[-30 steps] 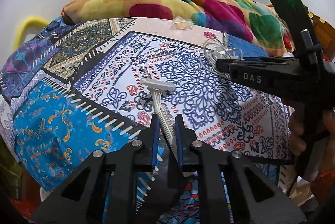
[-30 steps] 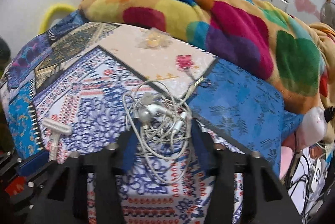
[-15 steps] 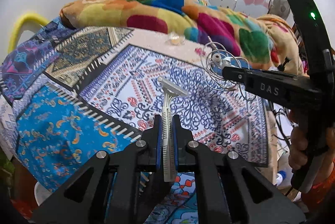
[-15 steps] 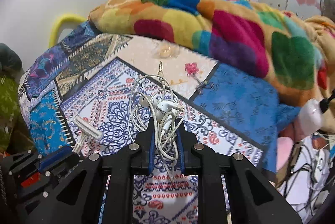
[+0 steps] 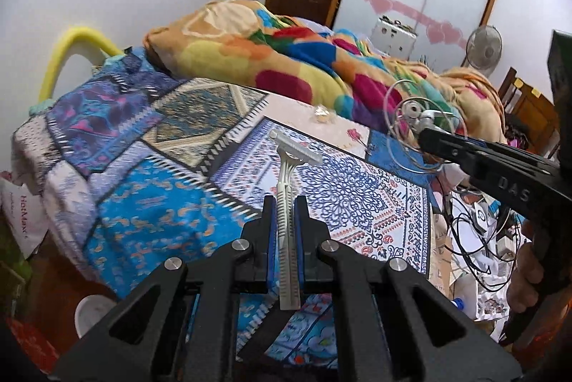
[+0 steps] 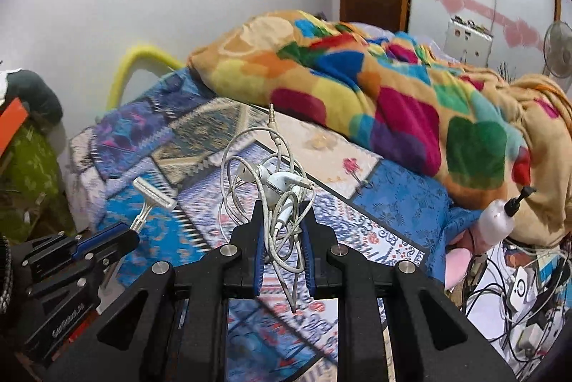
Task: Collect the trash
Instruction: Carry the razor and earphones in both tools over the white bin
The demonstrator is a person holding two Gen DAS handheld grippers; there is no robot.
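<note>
- Left gripper (image 5: 285,203): jaws clamped on a disposable razor (image 5: 287,189). Handle runs between the blue pads, head sticks out forward, clear of the bed.
- Right gripper (image 6: 284,208): jaws were closing a moment ago, now narrow and pinching a tangled bundle of white wired earphones (image 6: 275,189). Both earbuds sit just above the pads, cable loops hang on either side, audio plug (image 6: 271,112) points up.
- Both loads are in the air above the patterned bedsheet (image 5: 150,214); neither touches it.
- From the right wrist view, the left gripper with the razor is at lower left. From the left wrist view, the right gripper with the earphones is at right, a hand (image 5: 529,271) on its grip.
- A small clear wrapper (image 5: 321,112) lies on the pale patch of the sheet, near the multicoloured blanket (image 5: 286,60) heaped at the back.
- White squeeze bottle (image 6: 498,216) with a dark nozzle at the bed's right edge, above a mess of cables on the floor.
</note>
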